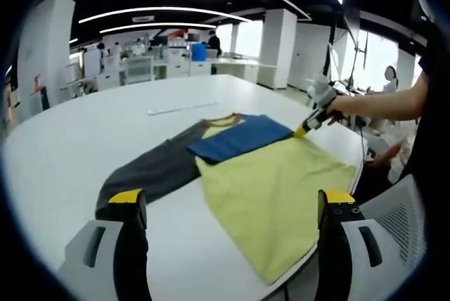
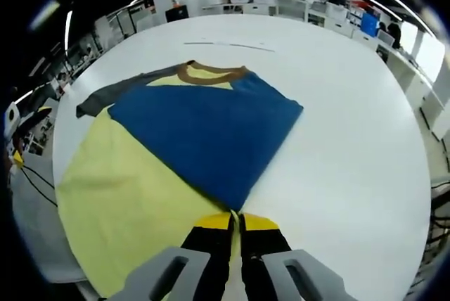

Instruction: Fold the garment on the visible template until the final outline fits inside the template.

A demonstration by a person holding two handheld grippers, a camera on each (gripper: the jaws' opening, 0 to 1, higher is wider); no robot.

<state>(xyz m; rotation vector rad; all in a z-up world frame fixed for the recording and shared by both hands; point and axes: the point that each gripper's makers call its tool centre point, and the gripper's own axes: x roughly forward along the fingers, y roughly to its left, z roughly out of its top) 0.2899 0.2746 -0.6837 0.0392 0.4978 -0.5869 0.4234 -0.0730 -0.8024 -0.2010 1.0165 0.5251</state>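
Observation:
A T-shirt lies flat on the white table (image 1: 84,139). It has a yellow body (image 1: 274,188), a brown collar (image 2: 211,72) and a grey sleeve (image 1: 151,167) spread out to the side. Its blue sleeve (image 2: 204,129) is folded across the chest. My right gripper (image 2: 236,220) is shut on the tip of that blue sleeve, low over the yellow body. In the left gripper view, a person's hand holds this right gripper (image 1: 304,131) at the shirt's far right edge. My left gripper (image 1: 232,199) hangs open above the near table edge, short of the shirt's hem, with nothing in it.
A thin pale strip (image 1: 183,109) lies on the table beyond the collar. A white mesh chair (image 1: 401,216) stands at the table's right edge, beside the person's arm (image 1: 380,104). Office desks and pillars fill the background. Bare tabletop (image 2: 351,139) stretches beside the shirt.

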